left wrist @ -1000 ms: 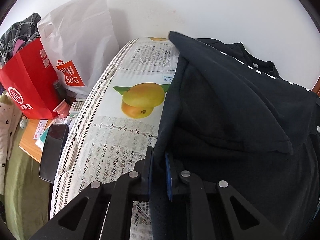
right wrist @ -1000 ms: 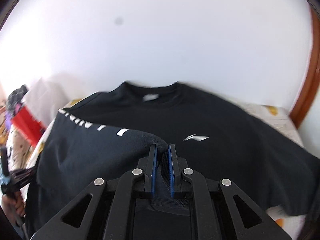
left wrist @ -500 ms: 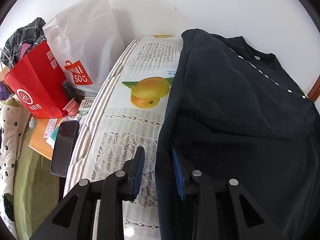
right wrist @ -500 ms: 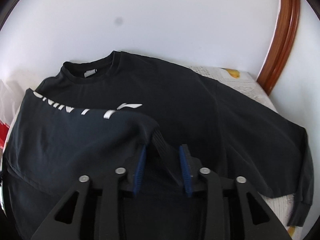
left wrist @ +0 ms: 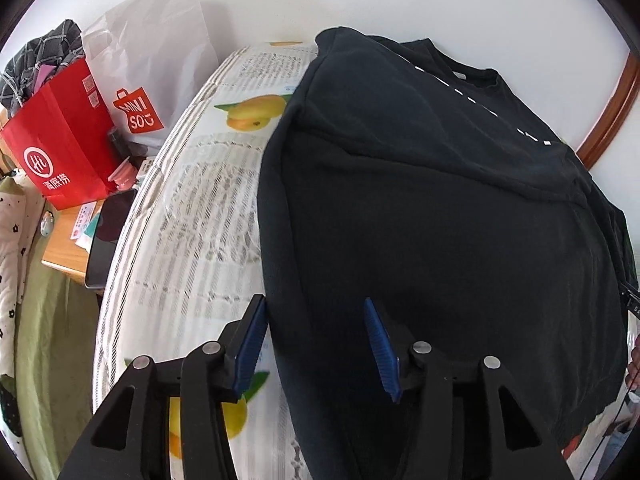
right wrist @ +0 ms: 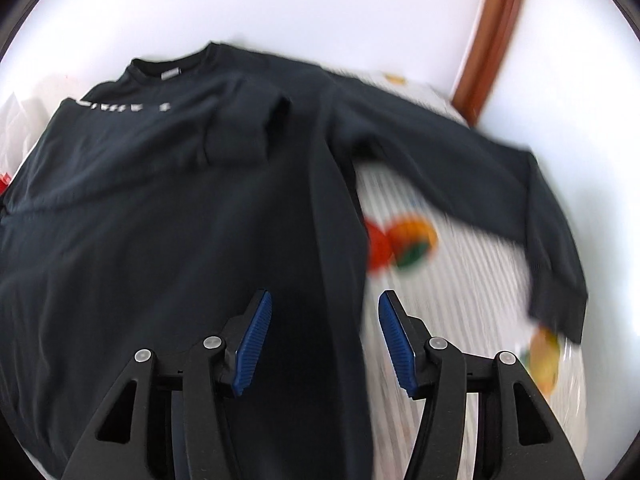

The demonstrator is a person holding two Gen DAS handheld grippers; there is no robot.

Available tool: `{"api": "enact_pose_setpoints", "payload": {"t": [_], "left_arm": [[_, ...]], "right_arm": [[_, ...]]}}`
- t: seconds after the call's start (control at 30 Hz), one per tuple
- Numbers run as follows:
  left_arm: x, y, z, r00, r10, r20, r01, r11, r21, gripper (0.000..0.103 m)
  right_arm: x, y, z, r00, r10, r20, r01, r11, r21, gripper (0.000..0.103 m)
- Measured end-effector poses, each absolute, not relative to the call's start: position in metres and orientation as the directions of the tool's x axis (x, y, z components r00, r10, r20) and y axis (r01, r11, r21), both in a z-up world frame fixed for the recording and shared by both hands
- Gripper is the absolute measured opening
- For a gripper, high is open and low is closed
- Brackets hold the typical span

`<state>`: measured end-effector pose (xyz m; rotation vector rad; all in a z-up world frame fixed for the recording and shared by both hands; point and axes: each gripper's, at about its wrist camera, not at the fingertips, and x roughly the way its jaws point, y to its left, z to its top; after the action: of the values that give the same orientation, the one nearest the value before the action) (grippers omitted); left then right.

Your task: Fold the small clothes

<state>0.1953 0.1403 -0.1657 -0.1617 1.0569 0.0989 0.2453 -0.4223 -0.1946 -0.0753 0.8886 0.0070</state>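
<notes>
Both grippers have let go of the shirt (left wrist: 440, 240): a second ago each was clamped on dark cloth, and now the left gripper (left wrist: 316, 344) and right gripper (right wrist: 326, 340) have jaws apart and opening, cloth lying between the pads but unpinched. The shirt lies flat on the printed sheet (left wrist: 208, 240), one sleeve folded across its chest, so that fold appears placed. The other sleeve (right wrist: 500, 192) stays spread. The right view is blurred; the shirt's near hem is cut off.
</notes>
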Motion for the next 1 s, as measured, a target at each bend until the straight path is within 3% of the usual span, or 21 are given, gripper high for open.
{"api": "enact_pose_setpoints", "payload": {"t": [0.4, 0.5, 0.57, 0.63, 0.67, 1.0], "left_arm": [[0.123, 0.117, -0.166, 0.488, -0.010, -0.873, -0.116, 0.990, -0.076, 0.048], [0.114, 0.114, -0.170, 0.490, 0.007, -0.872, -0.121, 0.991, -0.060, 0.039], [0.108, 0.112, -0.170, 0.503, 0.005, -0.865, -0.119, 0.991, -0.063, 0.028], [0.104, 0.115, -0.171, 0.504, -0.002, -0.864, -0.138, 0.987, -0.082, 0.016], [0.102, 0.117, -0.171, 0.504, -0.008, -0.864, -0.146, 0.985, -0.094, 0.011], [0.078, 0.126, -0.170, 0.522, -0.014, -0.853, -0.164, 0.980, -0.116, 0.007]], "right_arm": [[0.155, -0.443, -0.214, 0.640, 0.087, -0.764, -0.081, 0.996, 0.045, 0.056], [0.143, -0.443, -0.217, 0.648, 0.094, -0.756, -0.080, 0.995, 0.055, 0.056], [0.133, -0.442, -0.218, 0.664, 0.100, -0.741, -0.093, 0.994, 0.051, 0.046], [0.127, -0.440, -0.219, 0.672, 0.114, -0.732, -0.106, 0.993, 0.056, 0.023], [0.123, -0.438, -0.219, 0.677, 0.110, -0.728, -0.106, 0.993, 0.051, 0.018], [0.103, -0.429, -0.215, 0.669, 0.103, -0.736, -0.127, 0.992, 0.024, 0.013]]}}
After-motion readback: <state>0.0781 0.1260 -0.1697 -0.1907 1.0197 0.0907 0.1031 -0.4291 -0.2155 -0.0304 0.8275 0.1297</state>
